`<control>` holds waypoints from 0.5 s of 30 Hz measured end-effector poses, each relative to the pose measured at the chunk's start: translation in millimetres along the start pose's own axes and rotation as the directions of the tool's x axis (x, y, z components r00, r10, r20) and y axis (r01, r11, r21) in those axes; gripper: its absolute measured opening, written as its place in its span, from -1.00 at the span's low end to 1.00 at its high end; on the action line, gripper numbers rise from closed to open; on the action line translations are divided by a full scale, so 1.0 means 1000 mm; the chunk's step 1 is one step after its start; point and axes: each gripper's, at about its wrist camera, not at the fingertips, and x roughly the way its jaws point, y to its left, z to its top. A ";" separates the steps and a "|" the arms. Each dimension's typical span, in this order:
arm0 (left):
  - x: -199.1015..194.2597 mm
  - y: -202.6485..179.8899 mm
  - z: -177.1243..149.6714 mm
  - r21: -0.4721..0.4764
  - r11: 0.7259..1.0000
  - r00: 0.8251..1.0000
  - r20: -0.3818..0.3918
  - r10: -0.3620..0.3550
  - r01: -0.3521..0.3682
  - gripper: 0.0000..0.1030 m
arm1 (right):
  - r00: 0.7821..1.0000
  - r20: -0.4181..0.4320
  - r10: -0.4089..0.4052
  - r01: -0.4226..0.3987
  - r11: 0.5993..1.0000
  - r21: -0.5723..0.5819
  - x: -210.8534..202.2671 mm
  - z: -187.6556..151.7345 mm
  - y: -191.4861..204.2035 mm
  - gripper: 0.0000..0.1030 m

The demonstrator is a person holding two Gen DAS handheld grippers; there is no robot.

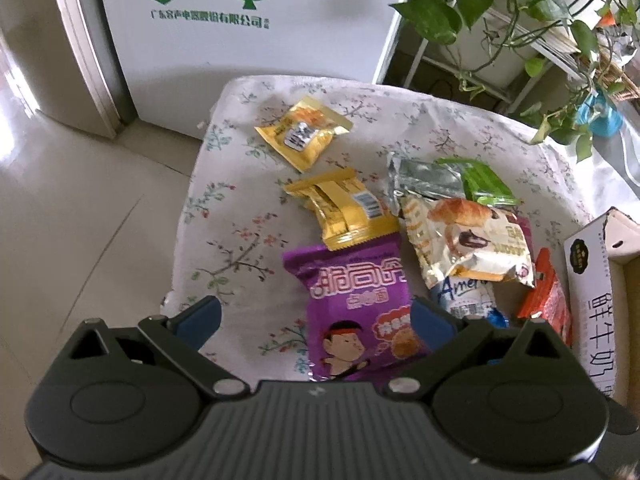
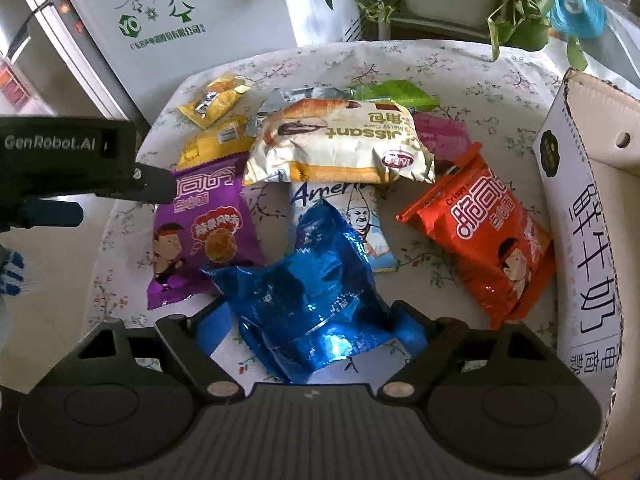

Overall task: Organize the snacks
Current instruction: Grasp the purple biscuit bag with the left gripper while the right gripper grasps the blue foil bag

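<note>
Several snack packets lie on a floral cloth (image 1: 224,216). My left gripper (image 1: 316,316) is open above the near end of a purple packet (image 1: 356,304), apart from it. My right gripper (image 2: 316,320) is wide open around a blue foil packet (image 2: 308,296), which lies between the fingers; contact is unclear. The right view also shows the purple packet (image 2: 200,232), a croissant pack (image 2: 340,144), an orange packet (image 2: 488,236), a white "Ameri" pack (image 2: 360,216) and yellow packets (image 2: 216,100). The left gripper's body (image 2: 80,160) enters at that view's left.
A white cardboard box (image 2: 580,216) stands open at the right edge of the cloth. A white appliance (image 1: 240,40) stands behind. Potted plants (image 1: 520,8) on a rack hang over the far right corner. Tiled floor (image 1: 72,200) lies to the left.
</note>
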 end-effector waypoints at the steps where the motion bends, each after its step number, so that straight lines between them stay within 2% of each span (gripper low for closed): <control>1: 0.001 -0.001 0.000 -0.005 1.000 1.000 -0.006 -0.004 0.004 0.94 | 1.000 0.005 0.000 0.000 1.000 0.002 -0.001 0.000 0.000 0.69; 10: 0.018 -0.012 -0.002 -0.033 0.999 1.000 -0.019 0.008 -0.009 0.94 | 0.999 0.014 0.034 -0.035 0.999 0.038 -0.014 -0.003 -0.005 0.45; 15: 0.028 -0.017 -0.004 -0.038 0.999 0.999 -0.038 0.015 -0.017 0.94 | 0.998 0.003 0.063 -0.063 0.994 0.086 -0.019 -0.004 -0.013 0.39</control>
